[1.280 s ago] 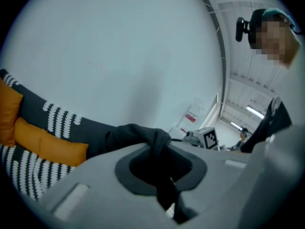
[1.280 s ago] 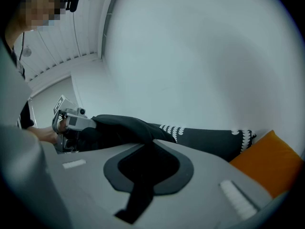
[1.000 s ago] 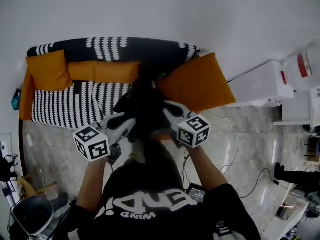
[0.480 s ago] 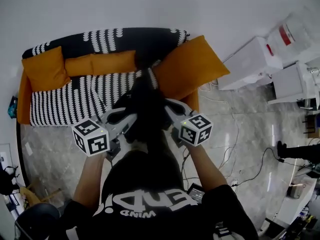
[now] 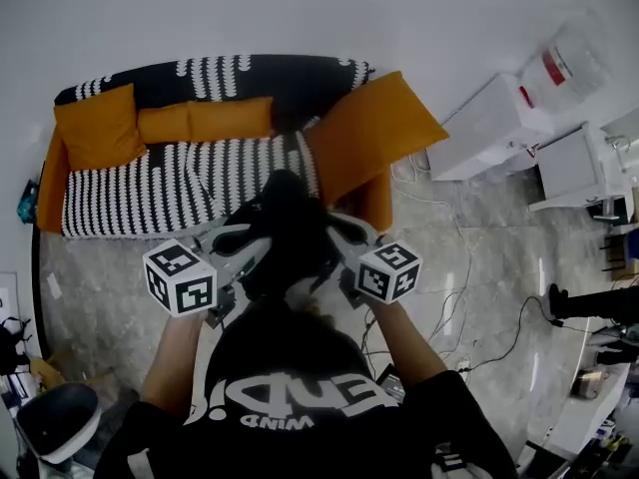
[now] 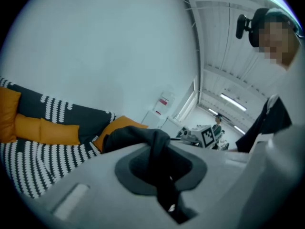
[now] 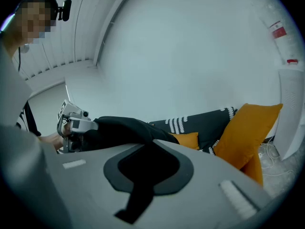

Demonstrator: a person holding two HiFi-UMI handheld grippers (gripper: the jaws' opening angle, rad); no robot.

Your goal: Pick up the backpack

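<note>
1. Plainly, the left tool (image 6: 161,178) is pinching a dark fold of the backpack (image 5: 289,230), with the cloth running down through the notch between its jaws.
2. The right tool (image 7: 145,171) is likewise clamped on black backpack material, which trails out below its jaws.
3. The backpack hangs between the two tools, just in front of the person's chest, near the front edge of the striped sofa (image 5: 150,183) and beside the big orange cushion (image 5: 371,133). It looks to be lifted off the seat.
4. To finish well, hold both pinches firm and raise the two tools together at the same height, so the load stays level and neither fold slides out.
5. Thin cloth can creep, so lift smoothly rather than jerk.
6. Mind the cables (image 5: 454,297) on the floor (image 5: 110,267) when stepping away.
</note>
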